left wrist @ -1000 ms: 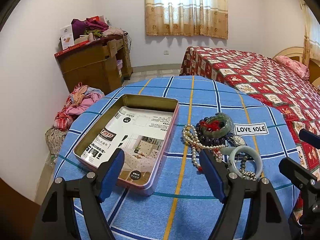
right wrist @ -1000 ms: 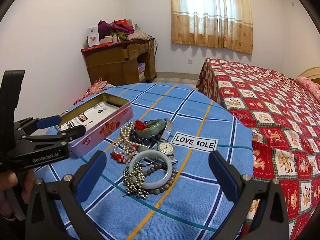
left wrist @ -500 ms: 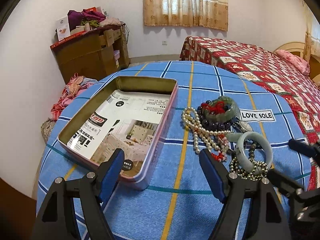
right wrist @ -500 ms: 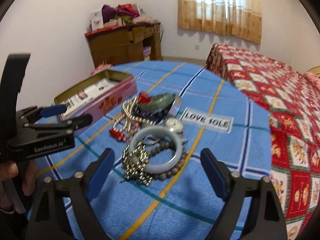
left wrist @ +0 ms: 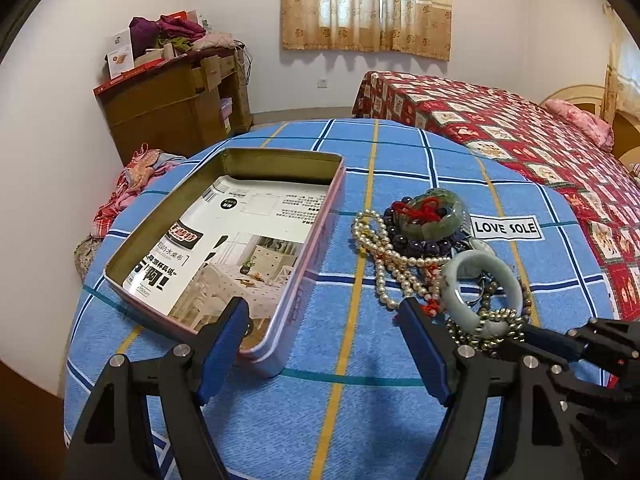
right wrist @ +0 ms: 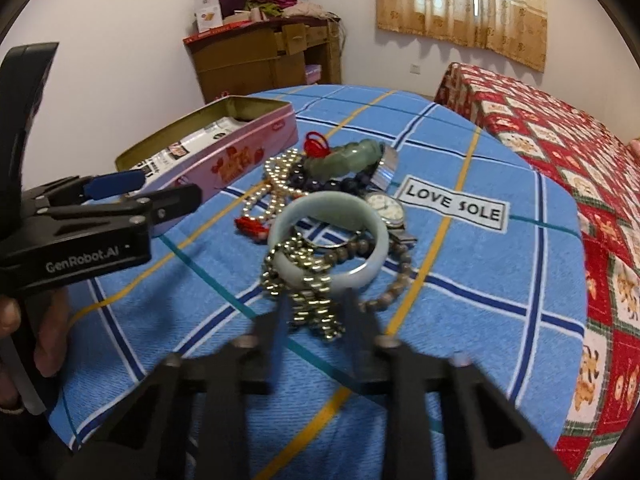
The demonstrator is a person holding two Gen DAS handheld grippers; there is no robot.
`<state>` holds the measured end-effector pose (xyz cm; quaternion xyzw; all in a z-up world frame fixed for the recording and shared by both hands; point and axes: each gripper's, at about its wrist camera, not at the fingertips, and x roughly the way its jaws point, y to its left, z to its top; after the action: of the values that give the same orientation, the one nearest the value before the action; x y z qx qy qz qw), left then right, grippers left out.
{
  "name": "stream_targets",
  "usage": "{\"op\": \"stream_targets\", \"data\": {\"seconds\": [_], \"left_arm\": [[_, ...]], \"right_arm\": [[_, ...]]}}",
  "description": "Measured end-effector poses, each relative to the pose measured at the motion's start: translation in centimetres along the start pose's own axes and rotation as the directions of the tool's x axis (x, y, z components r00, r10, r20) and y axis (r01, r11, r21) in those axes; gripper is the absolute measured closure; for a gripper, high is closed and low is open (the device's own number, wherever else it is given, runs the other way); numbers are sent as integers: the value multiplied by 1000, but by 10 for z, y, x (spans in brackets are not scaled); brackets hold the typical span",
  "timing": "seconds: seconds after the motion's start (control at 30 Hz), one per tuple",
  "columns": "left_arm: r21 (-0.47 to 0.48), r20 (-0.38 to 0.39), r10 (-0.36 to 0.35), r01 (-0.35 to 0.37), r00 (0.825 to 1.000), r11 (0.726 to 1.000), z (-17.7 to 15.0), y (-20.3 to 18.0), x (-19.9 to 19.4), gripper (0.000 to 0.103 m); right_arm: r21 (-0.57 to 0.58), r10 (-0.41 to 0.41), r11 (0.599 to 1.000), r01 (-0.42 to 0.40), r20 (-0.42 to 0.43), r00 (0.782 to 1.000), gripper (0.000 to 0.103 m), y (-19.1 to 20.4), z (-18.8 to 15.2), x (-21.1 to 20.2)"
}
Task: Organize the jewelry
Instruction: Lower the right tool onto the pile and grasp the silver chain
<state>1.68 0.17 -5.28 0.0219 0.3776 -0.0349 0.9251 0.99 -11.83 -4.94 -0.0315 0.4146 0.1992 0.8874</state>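
Observation:
A pile of jewelry lies on the blue checked tablecloth: a pale jade bangle (left wrist: 460,292) (right wrist: 376,236), a pearl necklace (left wrist: 380,260) (right wrist: 276,184), a green carved bracelet (left wrist: 440,216) (right wrist: 348,156) with red cord, a watch (right wrist: 386,206) and a metal bead chain (left wrist: 500,320) (right wrist: 316,308). An open pink tin (left wrist: 336,184) (right wrist: 240,160), lined with a printed sheet, stands left of the pile. My right gripper (right wrist: 316,312) (left wrist: 532,332) is blurred, its jaws closing on the metal bead chain at the bangle's near edge. My left gripper (left wrist: 322,308) (right wrist: 168,190) hangs open between tin and pile, holding nothing.
A "LOVE SOLE" label (right wrist: 452,204) is sewn on the cloth right of the pile. A bed with a red quilt (left wrist: 520,128) stands close on the right. A wooden cabinet (left wrist: 172,108) and a heap of clothes (left wrist: 132,184) are beyond the table's left edge.
The right jaws went from wide open to nearly together around the bead chain as that gripper dropped onto the pile. The left gripper sank a little and stayed open.

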Motion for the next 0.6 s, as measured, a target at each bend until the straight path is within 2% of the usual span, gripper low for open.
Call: {"op": "stream_targets", "data": {"seconds": [0.3, 0.43, 0.5, 0.6], "left_arm": [[15, 2, -29, 29, 1000, 999, 7, -12, -1, 26], [32, 5, -10, 10, 1000, 999, 10, -18, 2, 26], [52, 33, 26, -28, 999, 998, 11, -22, -1, 26], [69, 54, 7, -10, 999, 998, 15, -28, -6, 26]], "right_arm": [[16, 34, 999, -37, 132, 991, 93, -5, 15, -28], [29, 42, 998, -50, 214, 976, 93, -10, 29, -47], [30, 47, 998, -56, 245, 968, 93, -12, 35, -54], [29, 45, 998, -56, 291, 956, 93, -15, 44, -66]]}}
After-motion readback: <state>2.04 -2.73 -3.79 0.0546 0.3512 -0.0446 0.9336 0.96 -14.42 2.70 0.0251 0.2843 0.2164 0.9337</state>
